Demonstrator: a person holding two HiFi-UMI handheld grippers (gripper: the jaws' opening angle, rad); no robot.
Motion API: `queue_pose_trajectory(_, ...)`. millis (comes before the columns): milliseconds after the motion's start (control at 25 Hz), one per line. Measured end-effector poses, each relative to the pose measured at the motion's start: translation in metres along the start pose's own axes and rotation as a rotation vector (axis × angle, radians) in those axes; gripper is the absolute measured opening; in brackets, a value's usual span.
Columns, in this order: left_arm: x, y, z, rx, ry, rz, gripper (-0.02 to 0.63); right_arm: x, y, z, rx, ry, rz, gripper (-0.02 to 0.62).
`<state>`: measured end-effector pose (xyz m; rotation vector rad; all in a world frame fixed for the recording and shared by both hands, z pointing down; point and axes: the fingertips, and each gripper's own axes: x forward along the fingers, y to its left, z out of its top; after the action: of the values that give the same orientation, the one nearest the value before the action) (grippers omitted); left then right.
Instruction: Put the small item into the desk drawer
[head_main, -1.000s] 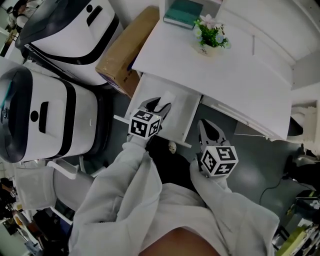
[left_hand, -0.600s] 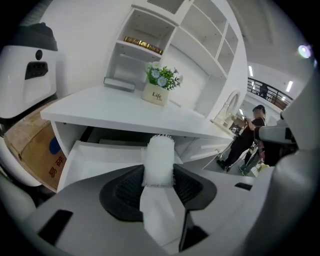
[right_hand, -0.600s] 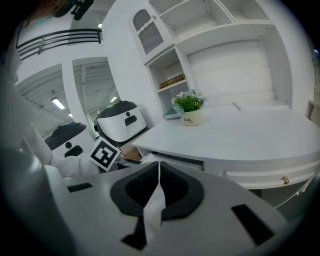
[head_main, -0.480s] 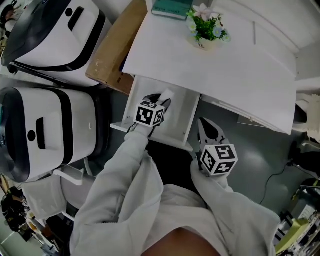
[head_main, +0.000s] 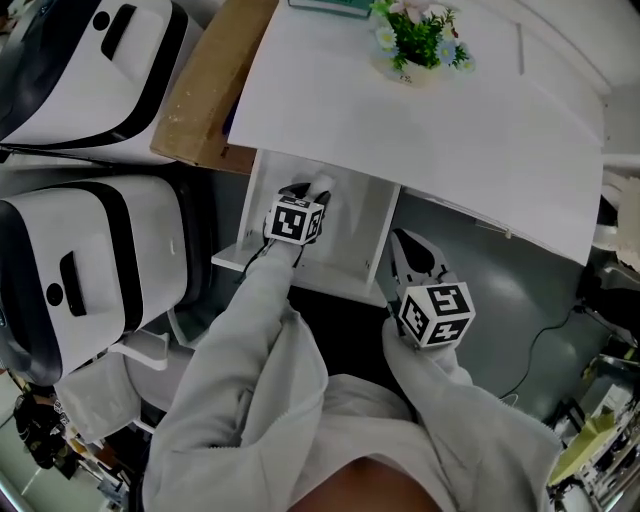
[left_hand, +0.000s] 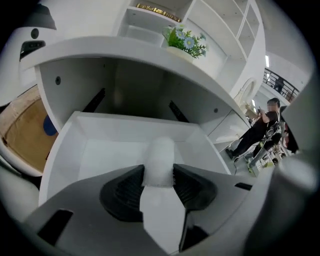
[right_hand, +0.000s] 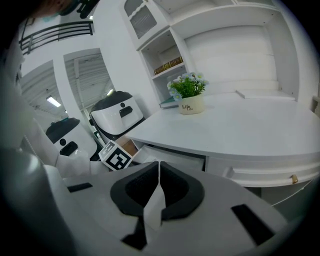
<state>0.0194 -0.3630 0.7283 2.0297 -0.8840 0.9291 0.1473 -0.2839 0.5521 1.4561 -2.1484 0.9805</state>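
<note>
**Small item held over the open drawer, not yet released**

The left gripper (left_hand: 159, 172) is about half open, and its ribbed black pads pinch the small item (left_hand: 160, 159) from both sides. The item stands upright between the jaws, over the middle of the open drawer (left_hand: 65, 145), nearer the front edge than the back wall. From the left gripper view I cannot tell whether it touches the drawer floor. The right gripper (right_hand: 159, 170) hangs closed and empty, off the drawer's right front corner and under the desk (head_main: 450, 130) edge.

Risks, as I judge them:
- The item may drop from height. With that rounded end it could tip and roll towards a side wall or the front edge.
- The item may cling to the ribbed pads when the jaws part. Its surface looks soft and slightly fuzzy at the lower edge.
- A lift straight up could knock the desk's overhanging front edge, which sits close above the left gripper.

Materials:
- Item: frosted white, stubby and cylinder-like, domed on top, foam- or cloth-like.
- Drawer: smooth white panels, square corners, shallow walls, bare floor.
- Desk top: flat, matt white.
</note>
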Motion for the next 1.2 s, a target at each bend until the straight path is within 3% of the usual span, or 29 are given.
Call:
queue_pose_trajectory(680,0.034,0.020,-0.044,0.009,0.111,0.076,0.179,0.016,0.006,-0.008,-0.014,0.044,0.013,0.037)
queue_pose_trajectory(800,0.037,0.021,-0.050,-0.031,0.107,0.069,0.181,0.016,0.006,-0.010,-0.018,0.054,0.013,0.037)
queue_pose_trajectory(1200,0.039,0.020,-0.049,-0.032,0.086,0.059,0.186,0.017,0.011,-0.014,-0.027,0.060,0.013,0.037)
